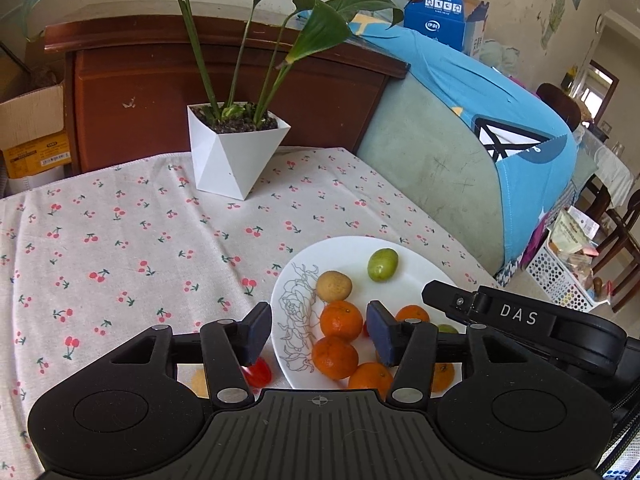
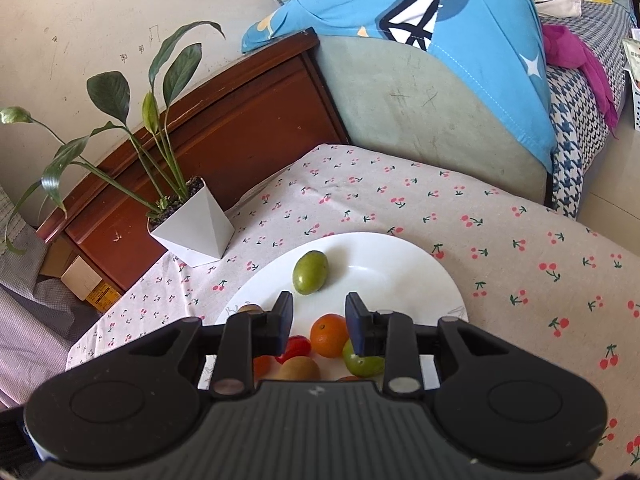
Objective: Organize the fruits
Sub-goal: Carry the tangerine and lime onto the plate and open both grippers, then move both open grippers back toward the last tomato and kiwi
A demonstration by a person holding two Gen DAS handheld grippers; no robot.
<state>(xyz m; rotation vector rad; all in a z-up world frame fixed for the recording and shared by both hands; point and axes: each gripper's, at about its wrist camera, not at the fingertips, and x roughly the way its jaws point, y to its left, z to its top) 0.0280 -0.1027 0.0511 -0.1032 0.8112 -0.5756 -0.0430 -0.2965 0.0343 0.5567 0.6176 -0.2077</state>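
Fruit is piled on the white plate (image 1: pixel 416 268), framed by the left gripper (image 1: pixel 318 334), whose jaws are spread with nothing gripped. Oranges (image 1: pixel 341 320) are seen between its pads, untouched. Right gripper (image 2: pixel 318 320): narrow gap, nothing clamped. Beyond it a green fruit (image 2: pixel 310 272) lies tilted, long axis up-right. A potted plant (image 1: pixel 236 152) is parked further back.

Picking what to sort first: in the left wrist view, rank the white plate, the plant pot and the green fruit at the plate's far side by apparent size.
1. White plate, largest, though partly hidden by the hand-held gripper.
2. Plant pot, clearly smaller in the picture, but it stands farther away, so its real size may be closer.
3. Green fruit, smallest by far.
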